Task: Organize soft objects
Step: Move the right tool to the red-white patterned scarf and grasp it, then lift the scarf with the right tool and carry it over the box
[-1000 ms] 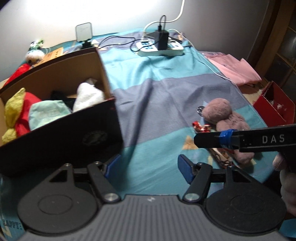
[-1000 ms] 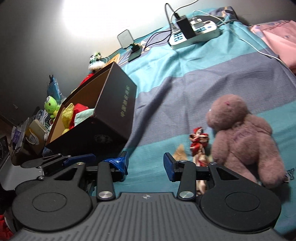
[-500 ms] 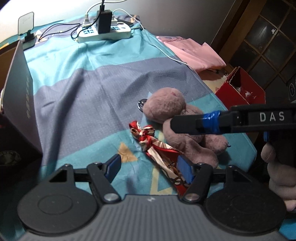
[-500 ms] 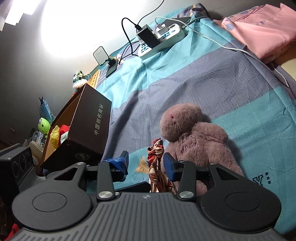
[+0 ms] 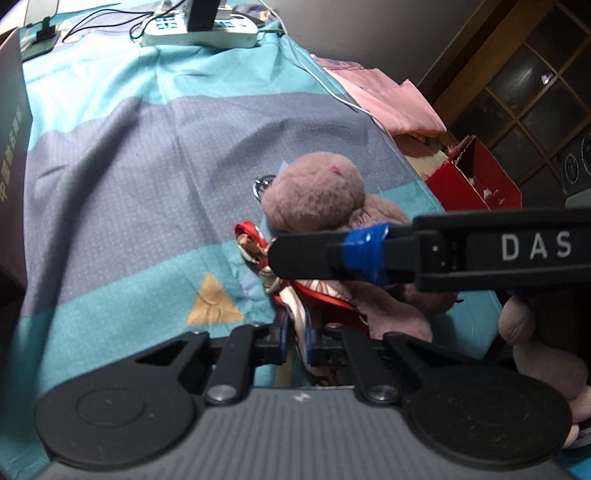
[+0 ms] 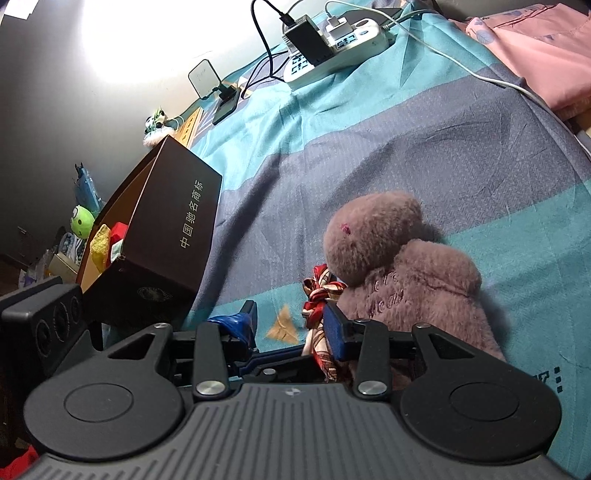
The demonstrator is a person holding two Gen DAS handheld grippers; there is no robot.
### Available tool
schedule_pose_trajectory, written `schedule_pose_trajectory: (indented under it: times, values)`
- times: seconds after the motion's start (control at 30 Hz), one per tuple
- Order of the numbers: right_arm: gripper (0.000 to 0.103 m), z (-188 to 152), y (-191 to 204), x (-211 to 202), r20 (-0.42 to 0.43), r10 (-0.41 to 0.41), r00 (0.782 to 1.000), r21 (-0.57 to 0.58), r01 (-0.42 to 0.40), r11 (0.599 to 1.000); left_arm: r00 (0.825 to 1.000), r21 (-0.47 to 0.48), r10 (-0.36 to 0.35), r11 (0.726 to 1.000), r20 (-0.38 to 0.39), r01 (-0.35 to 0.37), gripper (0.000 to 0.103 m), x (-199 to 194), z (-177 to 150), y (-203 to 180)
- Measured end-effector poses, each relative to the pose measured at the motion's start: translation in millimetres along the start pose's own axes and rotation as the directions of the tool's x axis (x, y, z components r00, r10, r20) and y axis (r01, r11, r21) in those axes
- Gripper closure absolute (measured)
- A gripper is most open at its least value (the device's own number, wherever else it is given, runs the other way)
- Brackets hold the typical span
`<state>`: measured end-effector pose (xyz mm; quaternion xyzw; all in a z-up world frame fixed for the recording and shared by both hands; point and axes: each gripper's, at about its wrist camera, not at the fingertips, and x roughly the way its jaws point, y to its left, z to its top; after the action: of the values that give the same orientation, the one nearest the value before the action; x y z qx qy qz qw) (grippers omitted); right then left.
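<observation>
left gripper (image 5: 295, 341): pads clamped together on the red patterned scarf (image 5: 295, 291), low on the bedsheet (image 5: 129, 166)
right gripper (image 6: 291, 328): pads apart, nothing pinched; scarf end just beside the right pad, plush bear (image 6: 402, 273) touching that pad's side
plush bear: lying on sheet, partly over scarf
box (image 6: 162, 236): further left, soft toys inside
power strip (image 6: 332, 48): far edge

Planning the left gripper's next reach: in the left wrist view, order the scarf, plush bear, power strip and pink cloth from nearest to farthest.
1. Scarf, between the left gripper's fingers.
2. Plush bear, just beyond, right.
3. Pink cloth, far right.
4. Power strip, top edge.
</observation>
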<state>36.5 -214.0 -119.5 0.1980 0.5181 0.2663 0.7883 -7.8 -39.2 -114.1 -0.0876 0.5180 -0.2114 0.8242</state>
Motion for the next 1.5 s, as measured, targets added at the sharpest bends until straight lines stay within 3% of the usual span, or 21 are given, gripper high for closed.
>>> schedule_pose_trajectory:
  times: [0.1, 0.23, 0.4, 0.53, 0.63, 0.83, 0.97, 1.07, 1.17, 1.5]
  values:
    - [0.081, -1.4, 1.5, 2.8, -0.009, -0.005, 1.0, 0.003, 0.005, 1.0, 0.999, -0.006, 0.018, 1.0, 0.036, -0.018, 0.103, -11.4, -0.7, 6.3]
    - [0.079, -6.2, 5.1, 10.2, -0.032, 0.002, 0.999, 0.026, -0.001, 1.0, 0.997, -0.011, -0.011, 1.0, 0.081, 0.012, 0.103, -32.9, -3.5, 13.9]
    - [0.081, -4.6, 15.0, 13.0, -0.04, 0.096, 0.995, 0.102, -0.092, 0.991, 0.992, 0.025, -0.017, 1.0, 0.124, 0.015, 0.103, -59.5, -8.9, 20.4]
    - [0.083, 0.1, 45.8, 8.5, -0.004, 0.178, 0.984, 0.1, -0.177, 0.979, 0.983, 0.05, -0.026, 0.999, 0.184, 0.017, 0.103, -92.9, -7.5, 29.5]
    - [0.084, 11.0, 79.7, 4.6, 0.038, 0.235, 0.971, 0.051, -0.237, 0.97, 0.966, 0.092, -0.03, 0.996, 0.257, 0.006, 0.103, -128.7, -1.9, 36.8]
    - [0.084, 45.0, 152.2, 16.6, 0.097, 0.332, 0.938, -0.083, -0.325, 0.942, 0.912, 0.13, 0.015, 0.989, 0.41, -0.075, 0.103, -199.4, 14.8, 68.5]
    - [0.084, 61.7, 194.5, 45.9, 0.105, 0.352, 0.93, -0.151, -0.335, 0.93, 0.883, 0.114, 0.078, 0.983, 0.462, -0.146, 0.103, -227.0, 25.5, 101.0]
    - [0.084, 70.2, 216.2, 77.4, 0.086, 0.355, 0.931, -0.147, -0.341, 0.929, 0.873, 0.063, 0.118, 0.984, 0.473, -0.168, 0.103, -235.8, 29.8, 133.3]
    - [0.084, 73.1, 232.0, 110.3, 0.073, 0.331, 0.941, -0.152, -0.318, 0.936, 0.874, -0.003, 0.156, 0.985, 0.46, -0.174, 0.103, -234.3, 34.4, 169.2]
    - [0.082, 71.4, 251.1, 192.5, -0.009, 0.174, 0.985, -0.121, -0.174, 0.977, 0.915, -0.121, 0.253, 0.967, 0.313, -0.226, 0.103, -192.8, 46.1, 254.6]
